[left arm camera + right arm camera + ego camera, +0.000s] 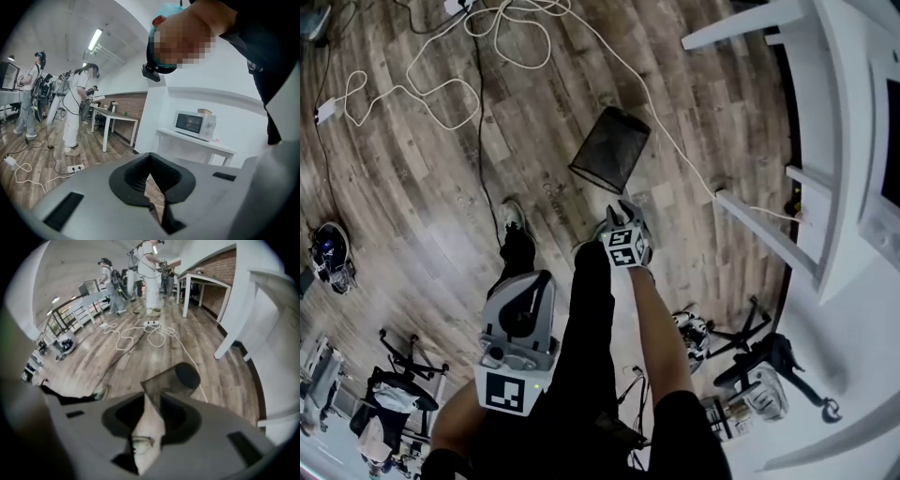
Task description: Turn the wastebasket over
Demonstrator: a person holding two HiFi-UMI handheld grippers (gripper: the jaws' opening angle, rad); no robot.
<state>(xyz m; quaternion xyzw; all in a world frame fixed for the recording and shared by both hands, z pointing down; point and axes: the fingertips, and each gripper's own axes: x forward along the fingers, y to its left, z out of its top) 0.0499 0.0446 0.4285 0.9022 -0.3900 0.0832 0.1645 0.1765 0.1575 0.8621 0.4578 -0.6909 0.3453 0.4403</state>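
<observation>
The left tongs (151,183) were seen shut and empty, the right tongs (148,414) partly open on nothing. Just beyond the latter, the black mesh wastebasket (610,148) lay seemingly sideways on the wood floor (422,206). It was judged light, stiff but dentable, and best taken at the rim.

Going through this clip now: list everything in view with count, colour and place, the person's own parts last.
wastebasket: one, black mesh, on the wood floor in front of the person.
cables: several, white and black, looped over the floor beyond it.
power strip: one, white, on the floor.
microwave: one, white, on a white shelf.
table: one, white, by the brick wall.
office chairs: two, black, at the head view's lower corners.
other people: several, mostly in white, across the room.
shoe: one, pale, left foot.
left tool: one, grey, shut, empty.
right tool: one, grey, open, empty, aimed down at the wastebasket.
</observation>
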